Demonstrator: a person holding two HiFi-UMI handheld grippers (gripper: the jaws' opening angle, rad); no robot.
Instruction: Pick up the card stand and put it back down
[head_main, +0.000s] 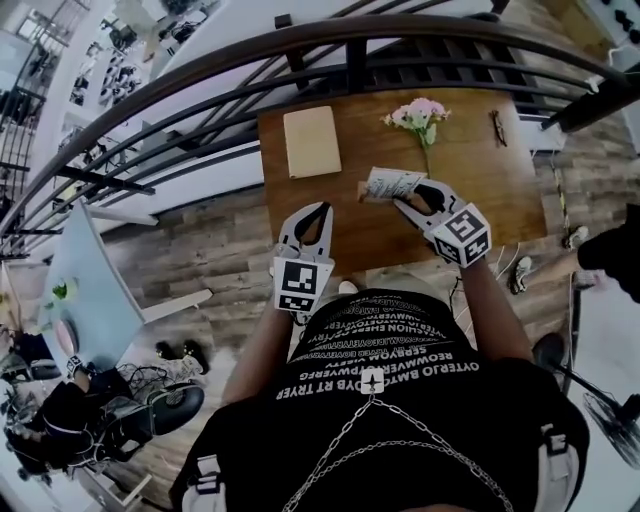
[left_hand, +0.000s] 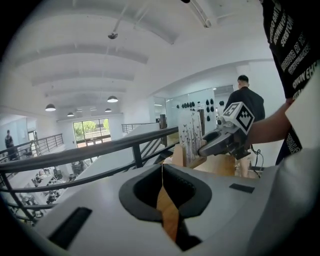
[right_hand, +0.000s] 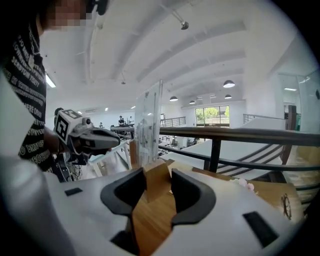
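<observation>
Only the right gripper view shows the grip. The right tool (right_hand: 159, 184) is clamped on the wooden base of the card stand (right_hand: 149, 125), and the stand's clear printed panel rises upright just beyond the pads. The left gripper view shows the left tool (left_hand: 161, 172) pressed together with nothing between its pads. It also takes in a person in black (left_hand: 245, 100) standing farther back, who appears in no other view.

From the head view, a wooden bench (head_main: 480, 190) stands against a dark metal railing (head_main: 350, 45) on an upper level. The lower floor is open beyond the railing. A tan notebook (head_main: 312, 140) and a sprig of pink flowers (head_main: 420, 115) lie on the bench, well apart from each other. The room is white, with an arched ceiling and round hanging lamps (left_hand: 50, 107).

The card stand (head_main: 388, 183) sits at the tip of the right tool (head_main: 402, 198), held over the middle of the bench. It is between the notebook and the flowers but nearer the person. The left tool (head_main: 310, 215) hovers beside it, apart, over the bench's near edge.
</observation>
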